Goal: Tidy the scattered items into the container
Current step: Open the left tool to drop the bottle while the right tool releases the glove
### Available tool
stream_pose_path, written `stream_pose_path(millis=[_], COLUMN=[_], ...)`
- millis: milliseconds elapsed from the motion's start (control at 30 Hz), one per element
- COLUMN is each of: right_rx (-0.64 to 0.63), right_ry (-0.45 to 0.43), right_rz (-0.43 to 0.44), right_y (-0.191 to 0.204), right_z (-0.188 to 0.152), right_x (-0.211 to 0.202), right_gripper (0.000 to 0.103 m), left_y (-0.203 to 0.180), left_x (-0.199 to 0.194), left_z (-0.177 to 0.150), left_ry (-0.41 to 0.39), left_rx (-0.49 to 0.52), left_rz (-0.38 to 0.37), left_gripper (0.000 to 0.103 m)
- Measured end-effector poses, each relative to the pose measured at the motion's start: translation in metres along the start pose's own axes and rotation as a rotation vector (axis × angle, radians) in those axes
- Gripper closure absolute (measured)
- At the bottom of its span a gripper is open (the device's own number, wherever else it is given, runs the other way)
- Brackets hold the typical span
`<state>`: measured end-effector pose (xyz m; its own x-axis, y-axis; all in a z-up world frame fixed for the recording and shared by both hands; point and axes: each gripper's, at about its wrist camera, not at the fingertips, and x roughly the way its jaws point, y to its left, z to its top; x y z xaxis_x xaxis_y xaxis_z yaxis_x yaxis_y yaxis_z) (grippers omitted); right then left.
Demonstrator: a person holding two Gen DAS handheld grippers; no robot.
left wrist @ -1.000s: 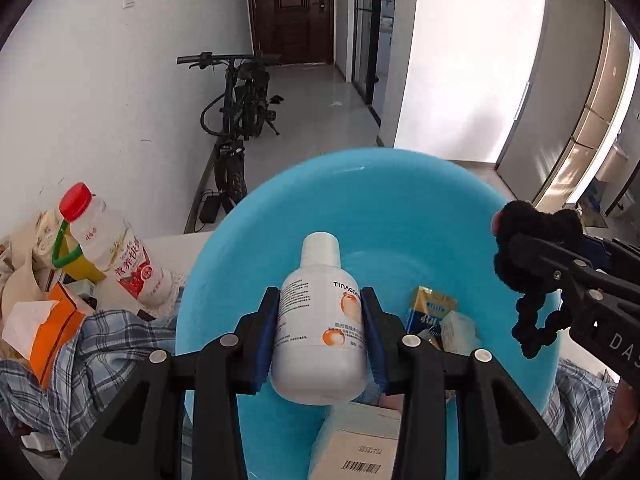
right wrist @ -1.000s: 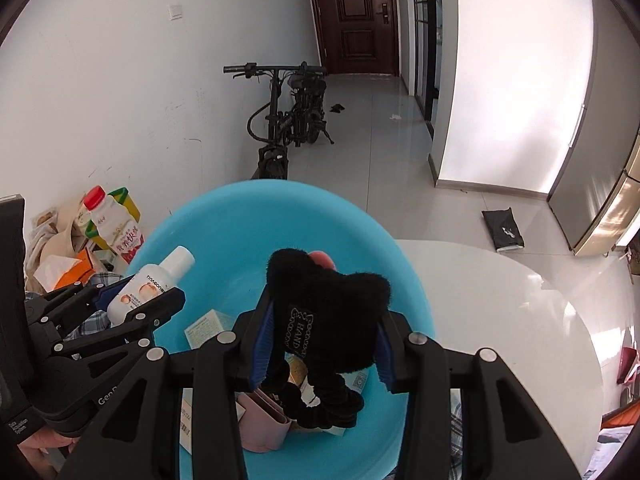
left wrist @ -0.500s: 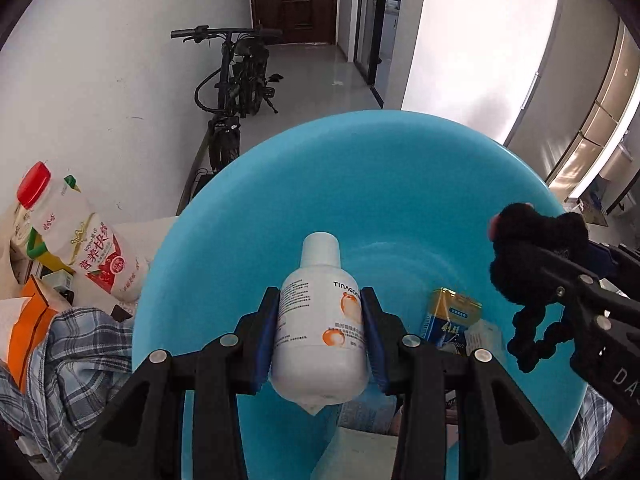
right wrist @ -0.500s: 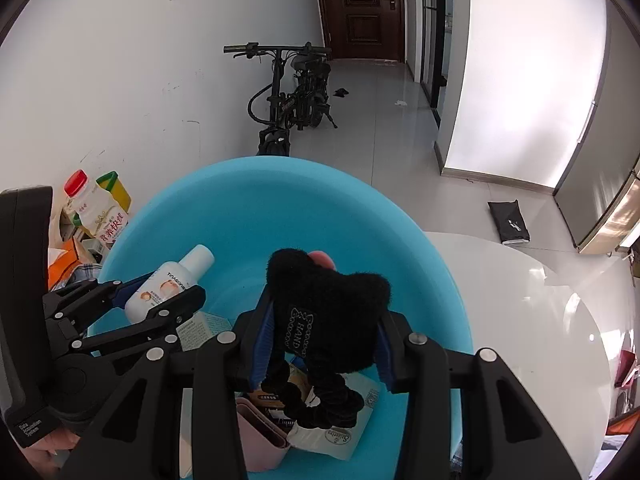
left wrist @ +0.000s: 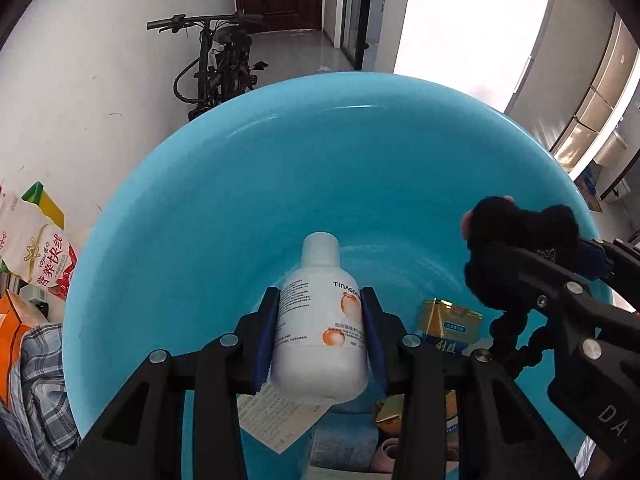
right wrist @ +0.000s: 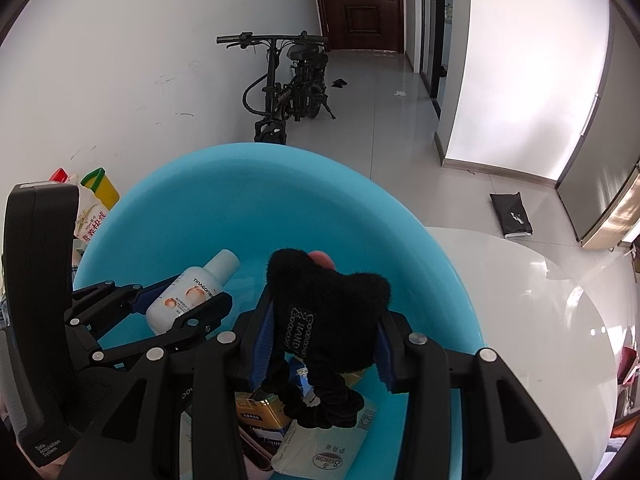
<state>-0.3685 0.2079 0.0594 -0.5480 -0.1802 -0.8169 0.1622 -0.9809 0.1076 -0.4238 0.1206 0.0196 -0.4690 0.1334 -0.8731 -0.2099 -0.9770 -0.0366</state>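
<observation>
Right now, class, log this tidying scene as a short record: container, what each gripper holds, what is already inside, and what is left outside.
container: round blue plastic basin
left gripper: shut on white plastic bottle, over the basin
right gripper: shut on black fuzzy hair tie, over the basin
already inside: gold and blue box, white paper packet
outside, left of the basin: red-capped drink bottle, plaid cloth

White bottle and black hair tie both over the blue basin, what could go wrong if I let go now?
The white bottle in the left gripper could drop onto the gold box and bounce. The dangling black hair tie may snag on the right gripper pads rather than fall into the blue basin.
</observation>
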Motion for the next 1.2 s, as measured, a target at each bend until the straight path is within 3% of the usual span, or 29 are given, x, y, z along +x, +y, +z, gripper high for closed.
stream_pose_path(millis=[167,267,300,567,900,1200], right_rx=[-0.004,-0.003,-0.001,0.011,0.017,0.039], right_ry=[0.003,0.0,-0.002,-0.005,0.0,-0.053], right_rz=[0.0,0.001,0.003,0.002,0.021,0.036], right_y=[0.003,0.004,0.004,0.004,0.01,0.015], right_z=[0.001,0.003,0.003,0.004,0.007,0.012], right_x=[0.0,-0.001,-0.002,-0.005,0.0,-0.007], right_gripper=[0.062,0.062,0.062,0.062,0.062,0.04], left_y=[0.001,0.003,0.005,0.018,0.021,0.021], left_x=[0.0,-0.006,-0.008,-0.016,-0.02,-0.027], left_z=[0.002,0.001,0.002,0.008,-0.008,-0.013], left_ry=[-0.007,-0.04,-0.049,-0.044,-0.038,-0.049], left_rx=[0.013,0.007,-0.001,-0.052,-0.066,-0.06], left_rz=[0.036,0.06,0.059,0.06,0.073,0.069], left_gripper=[0.06,0.03,0.028,0.028,0.028,0.028])
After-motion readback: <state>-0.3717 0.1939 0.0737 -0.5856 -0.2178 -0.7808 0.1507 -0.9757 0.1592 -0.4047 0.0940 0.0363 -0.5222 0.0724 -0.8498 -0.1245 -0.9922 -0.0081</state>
